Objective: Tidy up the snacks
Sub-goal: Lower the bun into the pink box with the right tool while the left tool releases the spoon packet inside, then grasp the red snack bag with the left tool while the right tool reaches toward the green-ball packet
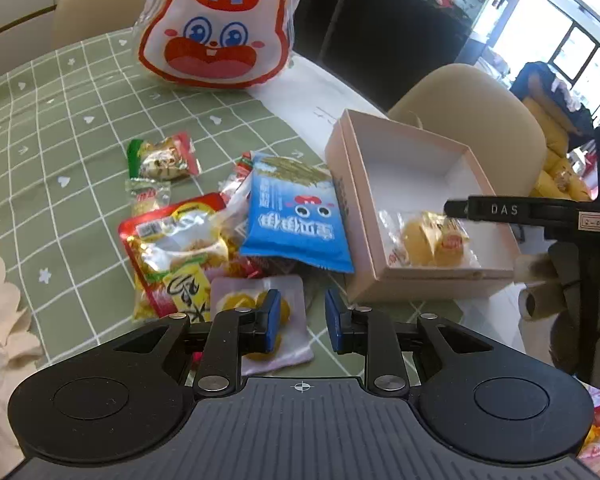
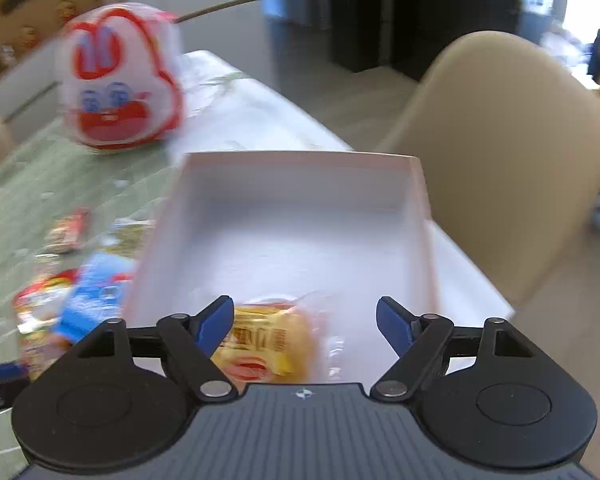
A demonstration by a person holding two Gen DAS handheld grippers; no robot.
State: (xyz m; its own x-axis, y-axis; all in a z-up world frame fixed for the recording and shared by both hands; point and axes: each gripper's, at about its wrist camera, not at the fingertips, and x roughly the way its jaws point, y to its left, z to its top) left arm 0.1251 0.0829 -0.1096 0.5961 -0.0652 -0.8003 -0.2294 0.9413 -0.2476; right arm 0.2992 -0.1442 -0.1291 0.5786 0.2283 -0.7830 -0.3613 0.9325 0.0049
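Bright daylight; right view motion-blurred.

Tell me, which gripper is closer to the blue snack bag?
Left. The left gripper hovers just in front of the blue bag, over the snack pile. The right gripper is over the box, beside the bag.

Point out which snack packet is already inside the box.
The clear packet with yellow cakes, alone at the near end of the pale open box. Every other packet, the blue packet included, lies outside on the green cloth.
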